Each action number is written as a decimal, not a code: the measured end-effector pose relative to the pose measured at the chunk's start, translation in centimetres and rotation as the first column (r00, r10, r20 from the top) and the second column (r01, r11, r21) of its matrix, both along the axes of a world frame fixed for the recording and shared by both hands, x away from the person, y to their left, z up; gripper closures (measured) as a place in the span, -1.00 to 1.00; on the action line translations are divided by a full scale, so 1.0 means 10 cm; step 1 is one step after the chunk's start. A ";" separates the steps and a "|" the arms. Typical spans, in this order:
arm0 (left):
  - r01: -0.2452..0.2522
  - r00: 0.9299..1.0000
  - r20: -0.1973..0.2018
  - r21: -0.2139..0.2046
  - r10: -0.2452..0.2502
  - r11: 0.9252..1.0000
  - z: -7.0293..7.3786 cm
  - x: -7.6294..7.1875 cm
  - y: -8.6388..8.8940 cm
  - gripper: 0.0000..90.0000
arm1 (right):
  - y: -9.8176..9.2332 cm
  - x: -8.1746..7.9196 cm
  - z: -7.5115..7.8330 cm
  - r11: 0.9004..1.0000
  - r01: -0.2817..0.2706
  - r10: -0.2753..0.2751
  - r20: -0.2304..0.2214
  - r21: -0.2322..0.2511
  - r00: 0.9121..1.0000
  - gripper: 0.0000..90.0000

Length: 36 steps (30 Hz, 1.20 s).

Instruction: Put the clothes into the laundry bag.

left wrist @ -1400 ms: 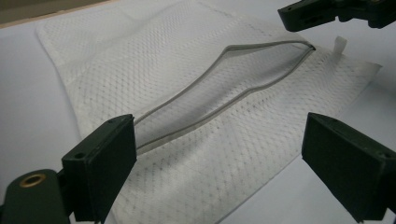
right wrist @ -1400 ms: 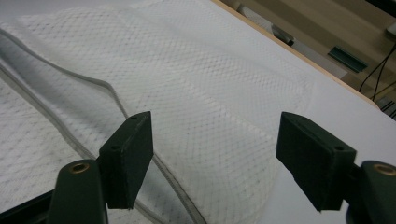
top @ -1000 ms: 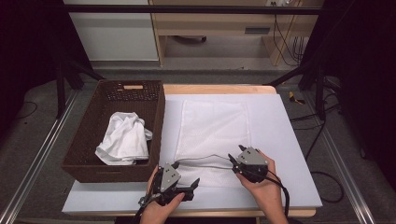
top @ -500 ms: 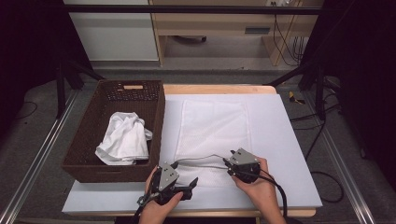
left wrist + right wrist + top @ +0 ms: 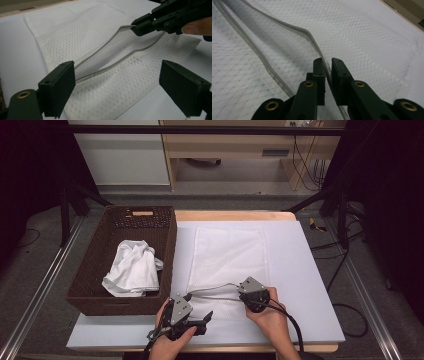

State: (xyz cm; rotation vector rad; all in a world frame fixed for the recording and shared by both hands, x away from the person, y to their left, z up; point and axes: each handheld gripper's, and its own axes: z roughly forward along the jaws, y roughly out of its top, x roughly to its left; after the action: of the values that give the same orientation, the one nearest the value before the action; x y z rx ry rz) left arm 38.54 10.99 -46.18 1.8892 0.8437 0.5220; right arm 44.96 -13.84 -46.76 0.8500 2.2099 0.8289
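We are working at a pale blue table (image 5: 300, 270), right gripper (image 5: 248, 296) just closing onto the mesh laundry bag's (image 5: 227, 255) zipper edge (image 5: 312, 37), left gripper (image 5: 196, 320) spread wide, wicker basket (image 5: 95, 270) alongside, grey floor (image 5: 45, 250) around.

A mesh laundry bag (image 5: 227, 260) lies flat in the middle of the tabletop (image 5: 305, 270), its open edge at the near end. Left of it, just beside it, stands a wicker basket (image 5: 90, 270) with a crumpled cloth (image 5: 132, 270) in it. The right gripper (image 5: 248, 296) sits on the bag's near right part, the left gripper (image 5: 200, 319) at its near left corner.
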 end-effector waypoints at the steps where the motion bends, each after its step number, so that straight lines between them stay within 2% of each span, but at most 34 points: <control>1: 0.001 1.000 -0.002 0.001 -0.001 1.000 0.00 0.00 0.00 -0.69 | -0.01 0.00 0.01 1.000 0.000 0.000 0.010 0.002 1.000 0.91; 4: 0.002 1.000 -0.008 0.004 -0.002 1.000 0.01 0.00 0.00 -0.67 | -0.03 0.00 0.05 1.000 0.019 -0.020 0.046 0.012 0.999 0.95; 7: 0.006 1.000 -0.008 0.003 -0.006 1.000 0.02 -0.02 -0.01 -0.67 | -0.05 -0.02 0.10 0.999 0.032 -0.036 0.101 0.034 0.994 0.97; 12: 0.011 1.000 -0.001 0.017 -0.011 1.000 0.05 -0.03 -0.03 -0.68 | -0.06 -0.04 0.14 0.997 0.044 -0.052 0.150 0.056 0.987 0.97; 17: 0.023 1.000 -0.002 0.023 -0.023 0.999 0.13 -0.06 -0.04 -0.71 | -0.07 -0.09 0.23 0.995 0.023 -0.045 0.223 0.100 0.974 0.97; 21: 0.021 0.999 0.044 0.028 -0.022 0.999 0.46 -0.10 -0.01 -0.73 | -0.06 -0.10 0.22 0.995 0.008 -0.029 0.215 0.095 0.976 0.97; 22: 0.021 0.999 0.044 0.028 -0.022 0.999 0.46 -0.10 -0.01 -0.73 | -0.06 -0.11 0.21 0.996 0.004 -0.023 0.211 0.091 0.977 0.97; 23: 0.021 0.998 0.060 0.027 -0.023 0.999 0.73 -0.09 0.04 -0.74 | -0.05 -0.11 0.20 0.997 -0.003 -0.015 0.209 0.083 0.978 0.97; 24: -0.002 0.996 0.086 0.034 -0.001 0.999 0.90 -0.09 0.09 -0.74 | -0.05 -0.12 0.20 0.997 -0.003 -0.014 0.204 0.081 0.979 0.97; 25: -0.014 0.995 0.101 0.046 0.009 0.999 1.03 -0.07 0.14 -0.75 | -0.05 -0.12 0.19 0.997 -0.008 -0.008 0.205 0.079 0.979 0.97; 26: -0.014 0.995 0.101 0.046 0.009 0.999 1.03 -0.07 0.14 -0.75 | -0.05 -0.12 0.19 0.997 -0.008 -0.008 0.205 0.079 0.979 0.97; 27: -0.021 0.995 0.102 0.067 0.014 0.998 1.16 -0.04 0.18 -0.75 | -0.05 -0.12 0.19 0.997 -0.011 -0.005 0.205 0.077 0.979 0.97; 28: -0.035 0.995 0.097 0.113 0.024 0.993 1.41 0.05 0.29 -0.80 | -0.05 -0.13 0.20 0.997 -0.011 -0.005 0.204 0.079 0.979 0.97; 29: -0.035 0.995 0.097 0.113 0.024 0.993 1.41 0.05 0.29 -0.80 | -0.06 -0.13 0.20 0.996 -0.011 -0.007 0.205 0.085 0.979 0.97; 30: -0.075 0.992 0.109 0.177 0.057 0.981 1.60 0.18 0.42 -0.80 | -0.06 -0.14 0.20 0.996 -0.012 -0.006 0.202 0.085 0.979 0.97; 31: -0.101 0.990 0.115 0.204 0.079 0.974 1.67 0.26 0.49 -0.80 | -0.07 -0.14 0.20 0.996 -0.014 -0.004 0.202 0.086 0.979 0.97; 32: -0.130 0.987 0.122 0.233 0.104 0.964 1.72 0.34 0.57 -0.80 | -0.07 -0.15 0.20 0.996 -0.015 -0.003 0.205 0.088 0.979 0.97; 34: -0.164 0.985 0.105 0.276 0.140 0.947 1.76 0.53 0.72 -0.84 | -0.08 -0.15 0.21 0.995 -0.016 -0.004 0.208 0.096 0.978 0.98; 35: -0.186 0.982 0.090 0.294 0.166 0.938 1.76 0.63 0.80 -0.85 | -0.09 -0.15 0.21 0.995 -0.016 -0.005 0.208 0.098 0.978 0.98; 36: -0.197 0.980 0.053 0.316 0.189 0.928 1.73 0.77 0.91 -0.85 | -0.09 -0.15 0.22 0.995 -0.015 -0.006 0.208 0.101 0.978 0.98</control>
State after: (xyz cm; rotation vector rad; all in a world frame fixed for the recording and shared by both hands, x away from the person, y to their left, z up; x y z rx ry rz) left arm 46.20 20.08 -28.89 2.0988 0.9835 0.8423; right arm 43.43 -14.76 -44.57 0.7690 2.0016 0.9941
